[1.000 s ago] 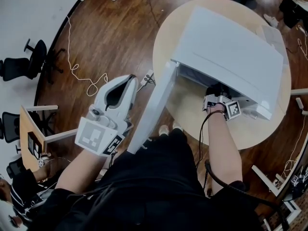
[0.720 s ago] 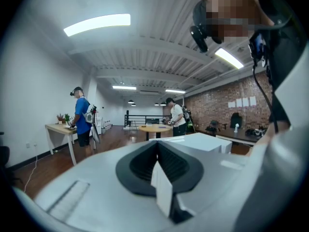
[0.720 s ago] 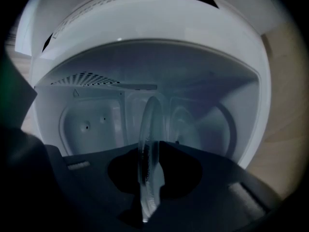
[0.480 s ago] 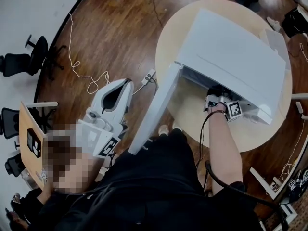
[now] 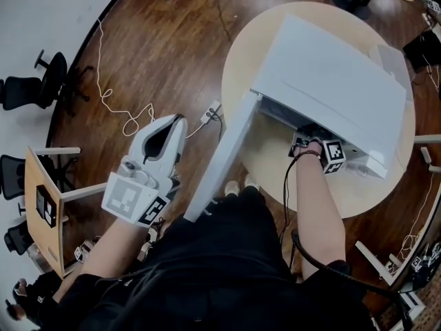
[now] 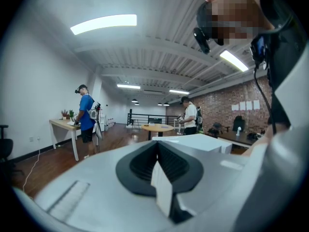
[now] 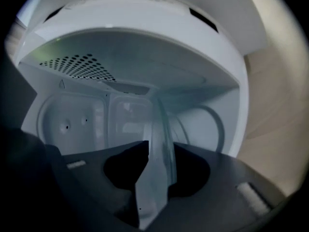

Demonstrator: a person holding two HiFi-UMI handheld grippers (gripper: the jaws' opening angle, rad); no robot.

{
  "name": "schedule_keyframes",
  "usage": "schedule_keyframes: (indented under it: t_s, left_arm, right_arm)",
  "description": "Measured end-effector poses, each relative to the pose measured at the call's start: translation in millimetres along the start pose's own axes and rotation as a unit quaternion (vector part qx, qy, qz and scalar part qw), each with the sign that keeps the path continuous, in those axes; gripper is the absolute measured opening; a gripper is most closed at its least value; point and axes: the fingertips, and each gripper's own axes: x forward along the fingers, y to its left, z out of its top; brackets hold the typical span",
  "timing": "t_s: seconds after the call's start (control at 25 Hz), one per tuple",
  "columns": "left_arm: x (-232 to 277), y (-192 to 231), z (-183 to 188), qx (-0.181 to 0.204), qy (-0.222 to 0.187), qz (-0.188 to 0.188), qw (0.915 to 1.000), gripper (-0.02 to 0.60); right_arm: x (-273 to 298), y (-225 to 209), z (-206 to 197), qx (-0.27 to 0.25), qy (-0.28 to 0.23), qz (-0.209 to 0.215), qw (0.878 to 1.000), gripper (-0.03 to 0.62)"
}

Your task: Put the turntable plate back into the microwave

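The white microwave (image 5: 331, 74) stands on a round table (image 5: 275, 150) with its door (image 5: 220, 157) swung open. My right gripper (image 5: 313, 133) reaches into the cavity, fingertips hidden under the top. In the right gripper view the glass turntable plate (image 7: 161, 168) stands edge-on between the jaws of my right gripper (image 7: 160, 146). Those jaws have just been opening and now sit loosely around the rim. The white cavity walls lie beyond. My left gripper (image 5: 171, 126) hangs over the floor left of the door. In its own view the left gripper (image 6: 157, 146) is shut and holds nothing.
A power strip (image 5: 210, 112) and a pale cable lie on the wooden floor near the door. A small desk (image 5: 41, 205) and office chairs (image 5: 27, 92) stand at the left. Two people (image 6: 87, 120) (image 6: 190, 117) stand far off in the room.
The right hand has tipped slightly at the microwave's mouth. The left gripper stays beside the open door.
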Motion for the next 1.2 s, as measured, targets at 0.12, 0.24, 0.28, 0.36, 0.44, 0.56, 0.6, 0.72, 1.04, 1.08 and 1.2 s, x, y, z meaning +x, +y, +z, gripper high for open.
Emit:
schedule_keyframes:
  t_s: [0.12,0.24,0.28,0.36,0.44,0.56,0.6,0.72,1.04,1.08,1.2]
  left_arm:
    - [-3,1,0,0.0,0.0,0.001,1.0,0.008]
    - [-4,4,-2,0.0,0.001,0.003,1.0,0.008]
    - [-4,5,-3,-0.001,0.001,0.003,1.0,0.008]
    - [-5,6,-4,-0.002,0.002,0.003,1.0,0.008]
    - [-7,5,-5,-0.003,0.003,0.002,1.0,0.008]
    - [-7,4,-4,-0.001,0.003,0.0,1.0,0.008]
    - [-7,3,-4,0.0,0.002,-0.001,1.0,0.008]
    - [-8,3,-3,0.001,0.002,-0.002,1.0,0.008]
    - [-9,3,-2,0.002,0.0,-0.003,1.0,0.008]
    - [-9,3,-2,0.002,-0.001,-0.002,1.0,0.008]
    - [-9,4,-2,0.0,-0.003,0.0,1.0,0.008]
  right_arm:
    - [-7,-4,5,-0.008,-0.009,-0.019,1.0,0.123]
    - [-11,-8,7,-0.021,-0.009,-0.046,0.999,0.146]
    - [-11,-8,6,-0.028,-0.005,-0.053,0.998,0.154]
    - [-12,-7,2,-0.045,0.008,-0.06,0.997,0.18]
    - [-13,-6,-1,-0.061,0.018,-0.063,0.996,0.19]
    - [-15,-7,-4,-0.086,0.029,-0.073,0.993,0.191]
    - [-16,-7,-5,-0.094,0.031,-0.077,0.992,0.191]
    - [-18,-10,-7,-0.105,0.037,-0.092,0.99,0.192]
    - [-22,-15,-16,-0.147,0.062,-0.125,0.979,0.193]
    - [-23,-16,-16,-0.154,0.064,-0.129,0.978,0.195]
    - [-26,-18,-15,-0.162,0.065,-0.136,0.975,0.201]
